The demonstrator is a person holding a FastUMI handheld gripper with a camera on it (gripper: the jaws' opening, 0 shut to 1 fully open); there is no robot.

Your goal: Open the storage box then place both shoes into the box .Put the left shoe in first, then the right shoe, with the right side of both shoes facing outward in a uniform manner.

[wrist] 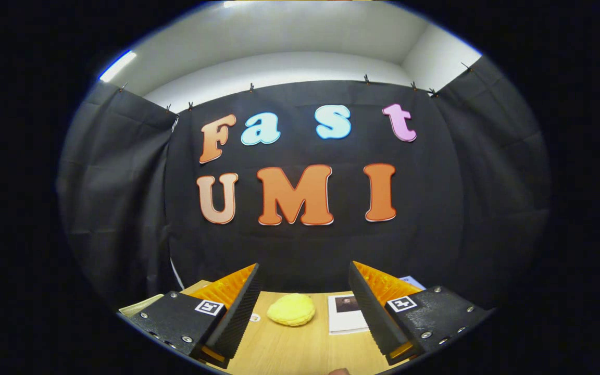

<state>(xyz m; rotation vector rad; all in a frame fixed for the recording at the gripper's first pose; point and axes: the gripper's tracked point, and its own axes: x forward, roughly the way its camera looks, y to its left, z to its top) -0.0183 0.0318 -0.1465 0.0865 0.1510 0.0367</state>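
Yellow and soft-looking, a rounded lump (291, 309) is lying on the wooden worktop (300, 349) in the lower middle of the frame, and it is the only thing here that could be a shoe; whether it is a slipper, and which foot, I cannot tell from this angle. Its longer side is running across the frame, left to right, square to the line of the fingers. It is sitting just ahead of the hand-held gripper (305, 307), in the gap the two fingers are framing and slightly toward the left one, touching neither. The fingers are standing wide apart and holding nothing, their ribbed black faces turned inward and orange backs outward. Just right of the yellow lump, a white printed sheet (346, 312) is lying flat, partly hidden behind the right finger, and a small pale disc (254, 316) is peeking out beside the left finger. At the far lower left a pale flat edge (141, 305) is showing; it could belong to the storage box, but I cannot tell. Judging by this, the box-opening step is not yet confirmed, and any reach for the yellow thing would be going straight forward and down.
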